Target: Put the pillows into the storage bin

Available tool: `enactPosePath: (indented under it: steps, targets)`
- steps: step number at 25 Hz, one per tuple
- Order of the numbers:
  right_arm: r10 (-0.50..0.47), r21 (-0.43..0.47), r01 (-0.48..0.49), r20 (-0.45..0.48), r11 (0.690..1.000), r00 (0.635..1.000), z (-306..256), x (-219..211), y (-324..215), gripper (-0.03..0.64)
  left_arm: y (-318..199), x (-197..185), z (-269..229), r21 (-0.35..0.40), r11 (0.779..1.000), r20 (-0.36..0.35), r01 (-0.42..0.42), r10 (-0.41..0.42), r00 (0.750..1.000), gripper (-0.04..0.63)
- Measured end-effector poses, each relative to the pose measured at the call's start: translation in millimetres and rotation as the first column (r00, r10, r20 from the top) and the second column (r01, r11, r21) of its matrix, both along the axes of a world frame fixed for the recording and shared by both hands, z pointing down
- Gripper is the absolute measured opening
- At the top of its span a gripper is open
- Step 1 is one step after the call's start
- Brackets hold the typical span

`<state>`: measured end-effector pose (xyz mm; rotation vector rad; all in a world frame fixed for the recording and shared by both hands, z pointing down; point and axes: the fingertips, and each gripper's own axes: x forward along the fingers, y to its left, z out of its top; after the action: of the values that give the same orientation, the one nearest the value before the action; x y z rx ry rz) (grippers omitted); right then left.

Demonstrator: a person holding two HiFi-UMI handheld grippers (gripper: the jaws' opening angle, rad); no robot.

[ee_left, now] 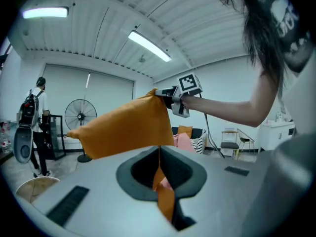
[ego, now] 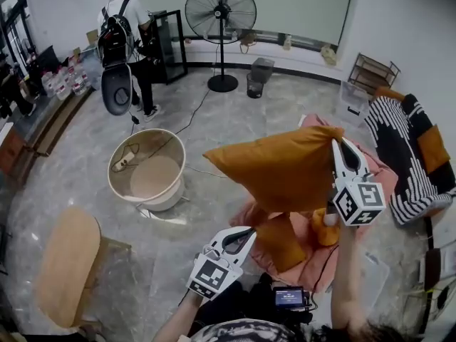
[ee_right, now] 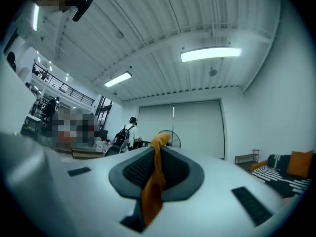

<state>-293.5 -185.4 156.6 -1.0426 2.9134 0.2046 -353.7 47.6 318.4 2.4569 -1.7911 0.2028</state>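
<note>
Right tool (ego: 336, 145) on pillow (ego: 274, 166), lengthwise level

Grey floor (ego: 235, 112) — round bin (ego: 168, 199), pink blanket (ego: 318, 266)

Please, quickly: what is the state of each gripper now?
Left gripper: closed on orange fabric; which pillow's, cannot be told.
Right gripper: closed on a corner of the orange pillow.

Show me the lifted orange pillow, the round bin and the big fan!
orange pillow (ego: 278, 166): head view, middle of its broad face.
round bin (ego: 160, 144): head view, its inside wall.
big fan (ego: 221, 9): head view, centre of its round cage.
</note>
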Motion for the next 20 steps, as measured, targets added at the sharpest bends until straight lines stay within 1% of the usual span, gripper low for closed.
enactPosePath:
  steps: [3,6,10,14,17,20]
  targets:
    - [0.047,0.025,-0.05,0.092,0.998,0.995,-30,35,9,0.031,-4,18,-2,0.017,0.999,-0.005,-0.049,0.049,0.999,0.015]
    - [0.073,0.065,-0.083,0.141,0.994,0.987,-58,63,24,0.031,-8,30,-7,0.037,0.996,-0.009,-0.08,0.081,0.997,0.015]
    - [0.139,0.117,-0.155,0.136,0.981,0.981,-81,105,35,0.031,-13,50,-9,0.058,0.99,-0.021,-0.129,0.13,0.991,0.015]
    - [0.22,0.159,-0.235,0.103,0.959,0.97,-91,158,46,0.031,-17,78,-6,0.052,0.981,-0.028,-0.186,0.188,0.982,0.015]
    - [0.307,0.192,-0.317,0.079,0.929,0.948,-94,208,52,0.031,-21,107,-4,0.054,0.968,-0.043,-0.244,0.247,0.968,0.015]
    - [0.401,0.208,-0.408,0.076,0.889,0.913,-94,273,60,0.031,-26,148,-1,0.051,0.947,-0.036,-0.318,0.32,0.947,0.015]
